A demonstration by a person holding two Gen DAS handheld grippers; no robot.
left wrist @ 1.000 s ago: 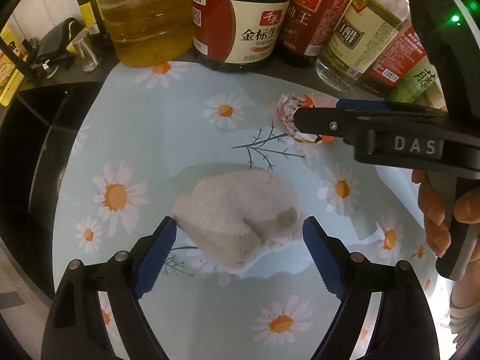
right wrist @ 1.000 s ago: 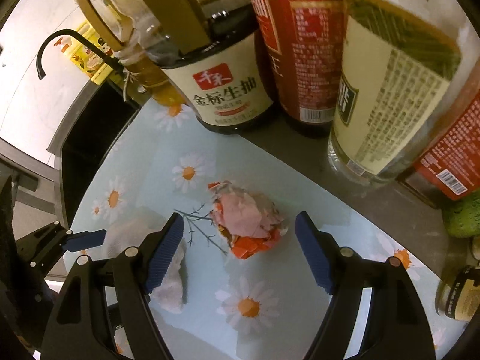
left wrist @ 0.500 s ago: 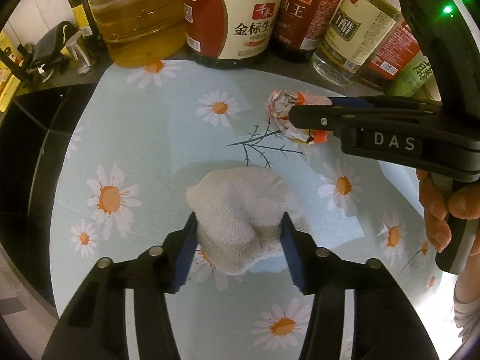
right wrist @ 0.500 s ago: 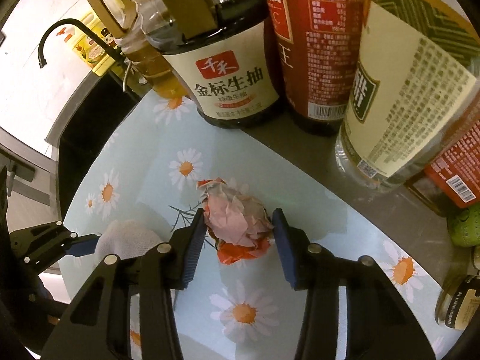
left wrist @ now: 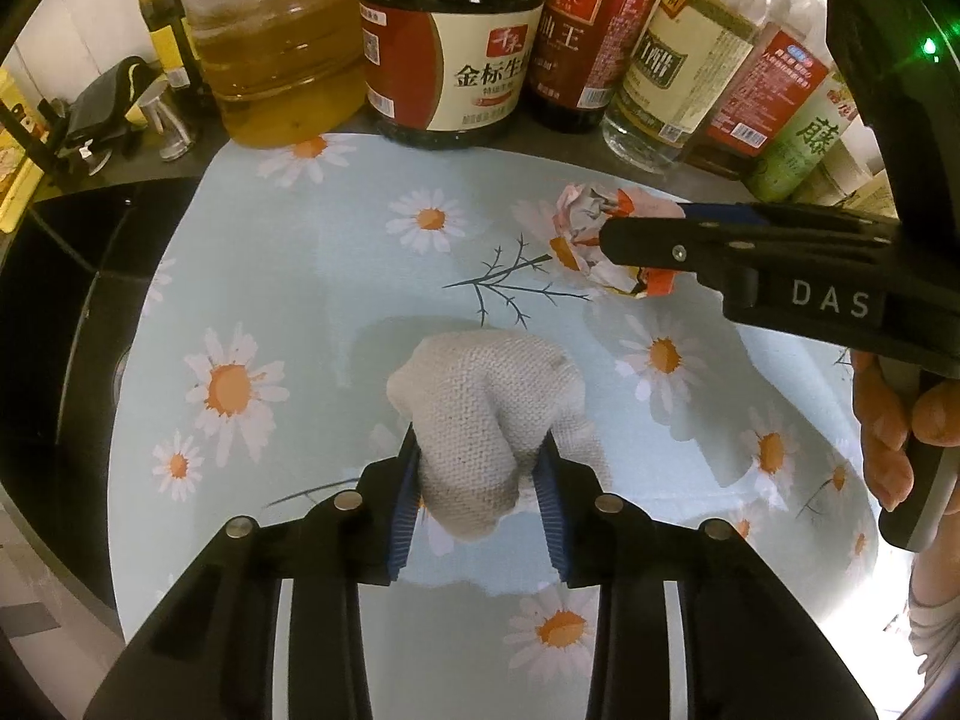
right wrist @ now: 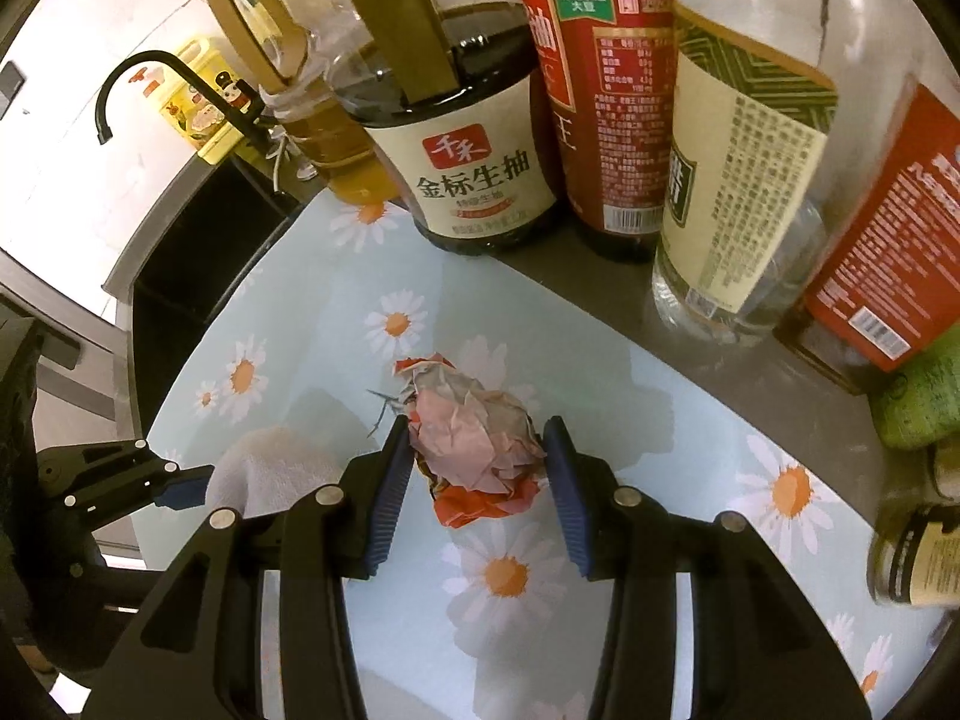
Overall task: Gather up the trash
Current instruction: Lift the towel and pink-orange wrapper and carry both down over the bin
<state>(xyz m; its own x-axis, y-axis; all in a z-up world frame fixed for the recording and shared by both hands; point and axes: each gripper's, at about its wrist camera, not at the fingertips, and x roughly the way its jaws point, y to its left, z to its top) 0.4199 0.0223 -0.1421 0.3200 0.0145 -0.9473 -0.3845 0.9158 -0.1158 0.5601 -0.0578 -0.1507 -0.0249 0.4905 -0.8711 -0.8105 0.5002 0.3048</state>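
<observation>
My left gripper (left wrist: 480,480) is shut on a white crumpled paper towel (left wrist: 480,414), squeezed between the blue pads on the daisy-print mat (left wrist: 270,276). My right gripper (right wrist: 477,468) is shut on a crumpled pink and orange wrapper (right wrist: 474,444) farther back on the mat. In the left wrist view the right gripper (left wrist: 648,228) reaches in from the right around the wrapper (left wrist: 588,222). In the right wrist view the left gripper (right wrist: 186,489) and the towel (right wrist: 270,468) show at the lower left.
A row of oil, soy sauce and vinegar bottles (left wrist: 450,48) stands along the mat's back edge, close behind the wrapper. A dark sink (left wrist: 54,300) with a black tap (right wrist: 138,78) lies to the left. A green sponge (right wrist: 918,396) and a small jar (right wrist: 918,552) sit at the right.
Both grippers have closed from wide open. The left one has squeezed the paper towel into a narrower lump, and the right one has clamped onto the wrapper.
</observation>
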